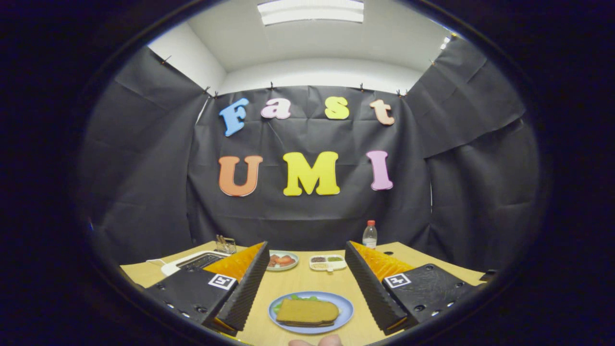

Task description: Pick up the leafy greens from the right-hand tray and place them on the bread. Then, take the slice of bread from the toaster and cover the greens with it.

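Standing wide apart and holding nothing, the gripper (307, 288) frames a blue plate (346, 312) between its fingers, where a bread slice (307, 311) covers the leafy greens (301, 298), with the toaster (199, 261) beyond the left finger.

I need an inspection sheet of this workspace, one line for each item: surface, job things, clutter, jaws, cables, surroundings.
Surface: wooden table, light brown.
Job things: blue plate between the fingers, with a bread slice on top and leafy greens showing at its far edge. Toaster beyond the left finger; whether bread is in it cannot be told.
Clutter: small plate of red food, white divided dish, plastic bottle, all beyond the fingers.
Jaws: gripper open wide, holding nothing.
Cables: white cable beside the toaster.
Surroundings: black cloth wall, white ceiling with a light panel; a fingertip just behind the plate.
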Tool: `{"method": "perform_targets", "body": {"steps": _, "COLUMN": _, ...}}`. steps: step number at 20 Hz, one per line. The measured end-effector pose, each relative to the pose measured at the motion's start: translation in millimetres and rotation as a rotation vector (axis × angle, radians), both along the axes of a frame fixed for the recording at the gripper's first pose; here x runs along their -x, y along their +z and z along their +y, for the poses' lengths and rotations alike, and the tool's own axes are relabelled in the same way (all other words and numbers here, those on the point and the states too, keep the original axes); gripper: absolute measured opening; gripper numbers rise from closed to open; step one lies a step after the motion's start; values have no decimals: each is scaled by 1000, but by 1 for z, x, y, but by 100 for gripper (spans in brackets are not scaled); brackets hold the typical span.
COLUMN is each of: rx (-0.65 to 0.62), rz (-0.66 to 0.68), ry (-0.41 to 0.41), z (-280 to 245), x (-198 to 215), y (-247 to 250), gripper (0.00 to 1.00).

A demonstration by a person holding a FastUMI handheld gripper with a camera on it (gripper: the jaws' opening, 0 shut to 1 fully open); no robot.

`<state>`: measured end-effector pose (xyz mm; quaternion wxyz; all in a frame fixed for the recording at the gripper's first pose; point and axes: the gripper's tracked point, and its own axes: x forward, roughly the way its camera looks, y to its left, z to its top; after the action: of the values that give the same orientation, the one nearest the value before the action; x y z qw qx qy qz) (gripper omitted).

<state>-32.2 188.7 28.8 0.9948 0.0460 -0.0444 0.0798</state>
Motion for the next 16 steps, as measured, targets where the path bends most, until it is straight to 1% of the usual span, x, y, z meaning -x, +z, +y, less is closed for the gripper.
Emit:
{"method": "perform_targets", "body": {"steps": 2, "rx": 0, "rz": -3, "ry": 17, "z": 7, "x": 5, "y": -6, "gripper": 96}}
{"method": "perform_targets", "body": {"steps": 5, "rx": 18, "rz": 33, "ry": 47, "z": 16, "x": 5, "y": -22, "gripper": 96}}
{"method": "perform_targets", "body": {"steps": 8, "rx": 34, "rz": 26, "ry": 44, "z": 14, "x": 2, "y": -19, "gripper": 96}}
{"method": "perform_targets", "body": {"steps": 16, "rx": -8, "rz": 45, "ry": 75, "z": 23, "x": -3, "y": -28, "gripper": 96}}
